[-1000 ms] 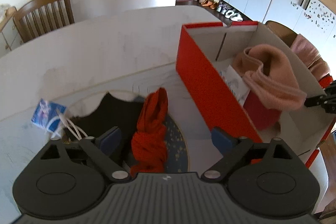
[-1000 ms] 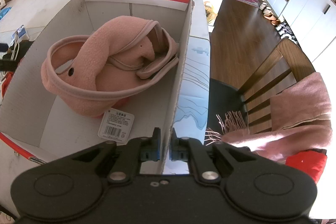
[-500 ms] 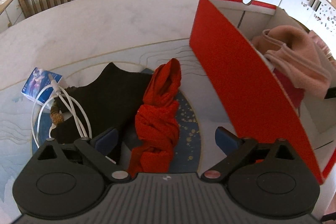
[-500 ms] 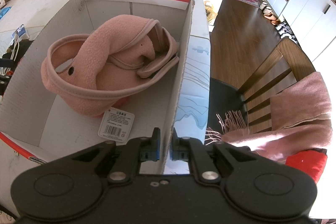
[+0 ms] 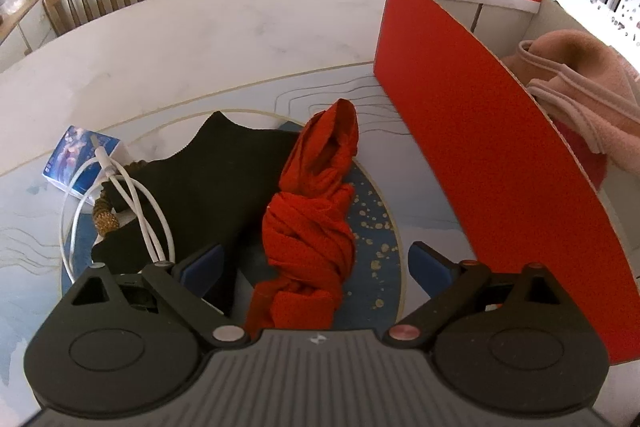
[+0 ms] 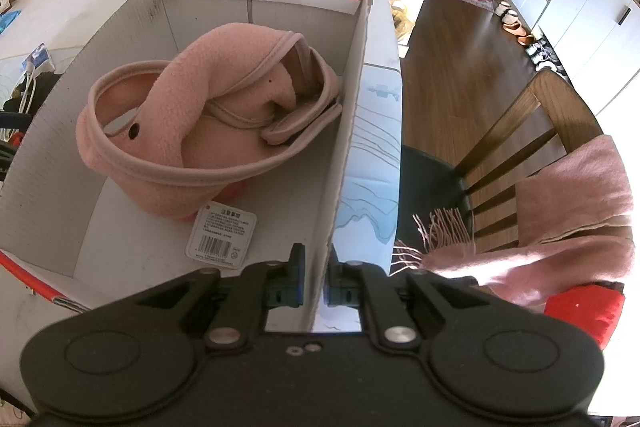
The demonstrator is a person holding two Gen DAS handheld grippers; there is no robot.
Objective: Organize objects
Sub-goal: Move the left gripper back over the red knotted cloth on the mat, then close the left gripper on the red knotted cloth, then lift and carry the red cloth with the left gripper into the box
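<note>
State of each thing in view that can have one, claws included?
Left claw: open, straddling the red scarf.
Right claw: shut on the box wall.
Red scarf: knotted, lying on the table.
Box: open, no lid.
Pink fleece: inside the box.
White cable: loosely looped over the black cloth.

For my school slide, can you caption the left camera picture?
Open left gripper around a red scarf beside a red box.

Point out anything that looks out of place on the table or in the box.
The white cable sprawls in loose loops over the black cloth. In the box, the pink fleece item lies in a heap, tag out.
</note>
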